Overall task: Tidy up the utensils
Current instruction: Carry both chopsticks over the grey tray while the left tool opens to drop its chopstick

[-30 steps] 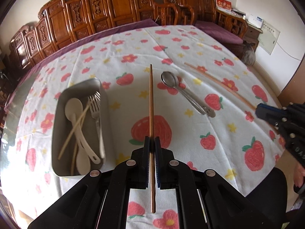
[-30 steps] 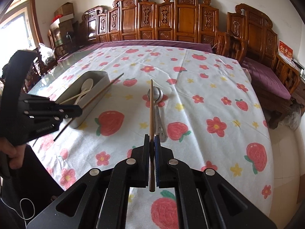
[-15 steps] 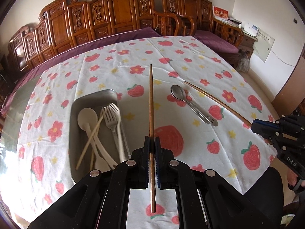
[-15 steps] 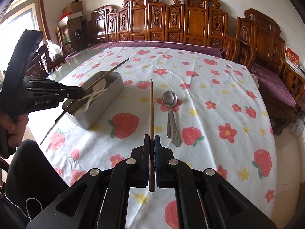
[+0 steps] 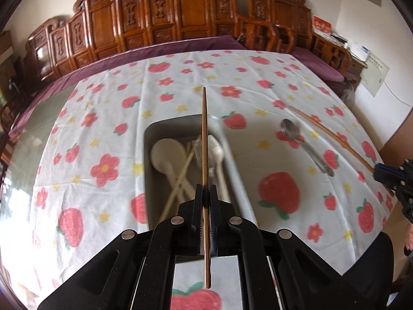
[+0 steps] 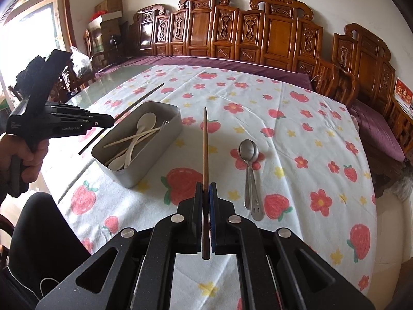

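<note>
Covering the table, the strawberry tablecloth bears my landmark, the metal tray. My left gripper pinches one chopstick above the tray; my right gripper pinches another chopstick just right of it, steel spoons farther right.

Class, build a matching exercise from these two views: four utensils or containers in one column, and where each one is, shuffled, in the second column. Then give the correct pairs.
Column one:
1. metal spoons
2. white plastic spoons
3. left gripper's chopstick
4. metal tray

Column two:
A. lying inside the tray
B. clamped between shut jaws, held above the tray
C. lying on the tablecloth, outside the tray
D. standing on the tablecloth, holding pale utensils

Pairs: 1-C, 2-A, 3-B, 4-D
</note>
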{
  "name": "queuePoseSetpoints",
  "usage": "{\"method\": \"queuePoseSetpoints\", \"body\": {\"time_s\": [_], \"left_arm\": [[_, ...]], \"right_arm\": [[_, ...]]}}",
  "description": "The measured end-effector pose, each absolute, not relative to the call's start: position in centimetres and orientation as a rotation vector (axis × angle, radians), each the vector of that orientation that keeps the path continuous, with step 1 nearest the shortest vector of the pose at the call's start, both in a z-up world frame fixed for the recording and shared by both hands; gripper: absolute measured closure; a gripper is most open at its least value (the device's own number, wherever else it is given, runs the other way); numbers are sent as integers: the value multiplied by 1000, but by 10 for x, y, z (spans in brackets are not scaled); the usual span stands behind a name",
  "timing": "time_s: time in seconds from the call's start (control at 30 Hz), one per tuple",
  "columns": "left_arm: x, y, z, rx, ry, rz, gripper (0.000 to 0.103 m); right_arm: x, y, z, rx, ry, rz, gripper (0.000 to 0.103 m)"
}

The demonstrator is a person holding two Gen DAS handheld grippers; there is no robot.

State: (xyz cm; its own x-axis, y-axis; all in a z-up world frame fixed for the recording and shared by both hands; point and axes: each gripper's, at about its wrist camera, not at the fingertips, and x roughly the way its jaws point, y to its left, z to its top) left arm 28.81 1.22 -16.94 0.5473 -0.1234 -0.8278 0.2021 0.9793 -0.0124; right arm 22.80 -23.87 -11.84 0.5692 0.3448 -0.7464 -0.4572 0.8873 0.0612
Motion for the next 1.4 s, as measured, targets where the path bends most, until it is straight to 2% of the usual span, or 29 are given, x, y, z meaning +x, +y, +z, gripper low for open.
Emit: {"method": "queuePoseSetpoints", "body": {"time_s": [0.67, 0.93, 1.07, 1.4], "left_arm": [[323, 28, -227, 7, 1077, -184, 99], [316, 41, -210, -35, 1037, -175, 98], [303, 52, -195, -29, 997, -167, 90], [277, 88, -158, -19, 909, -141, 88]], "right_arm": [[235, -211, -130, -179, 879, 480, 97], [237, -193, -131, -175, 883, 499, 97], [238, -176, -131, -175, 878, 517, 97], [254, -128, -133, -172, 891, 550, 97]]}}
